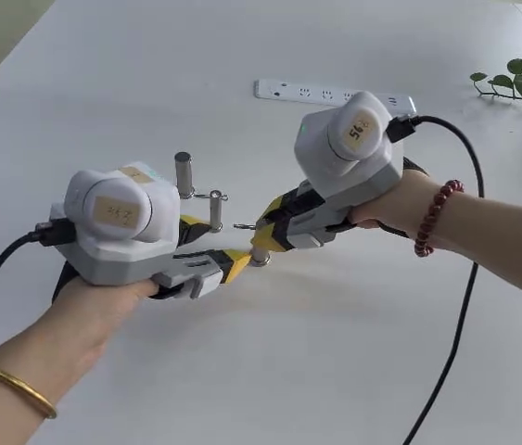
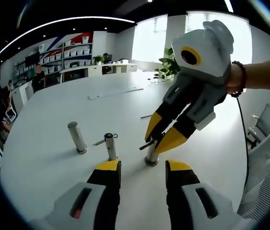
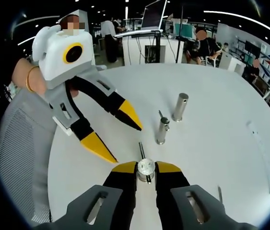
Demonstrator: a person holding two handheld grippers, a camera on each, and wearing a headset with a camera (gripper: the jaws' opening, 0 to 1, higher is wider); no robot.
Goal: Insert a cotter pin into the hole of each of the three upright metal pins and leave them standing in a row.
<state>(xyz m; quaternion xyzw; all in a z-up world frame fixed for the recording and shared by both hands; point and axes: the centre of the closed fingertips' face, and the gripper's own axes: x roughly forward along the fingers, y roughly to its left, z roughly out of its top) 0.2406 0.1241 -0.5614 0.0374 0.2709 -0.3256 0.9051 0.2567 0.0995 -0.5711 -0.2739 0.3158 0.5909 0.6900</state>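
Two tongs meet at one spot. Right tongs (image 3: 146, 170): jaws nearly together, apparently pinching a thin cotter pin (image 1: 242, 225), which lies level at the top of the near pin (image 2: 151, 155). The hole isn't visible, so can't tell if the tip has started in. Left tongs (image 2: 143, 167): jaws apart, gripping nothing, tips low by the near pin's base. Can't tell if a tip touches it, but it isn't clamped, so the near pin stands free on the table (image 1: 335, 352).

Outward: the middle pin (image 1: 215, 211) is just beside it, upright, with a fitted cotter pin (image 1: 210, 196) through its top. The far pin (image 1: 184, 173) is beyond that, upright, top bare. The three stand in a rough row.

Risks, as I judge them:
- A sideways push from the right tongs on an unclamped pin could tip or slide it. The left tongs need to close on the base first.
- If the near pin topples it could hit the middle pin, which is close, and spoil the row.
- The cotter pin is thin and could twist or slip in the jaws, then miss the hole and drop.
- Closing the left tongs off-centre could nudge the pin away from the cotter pin tip.
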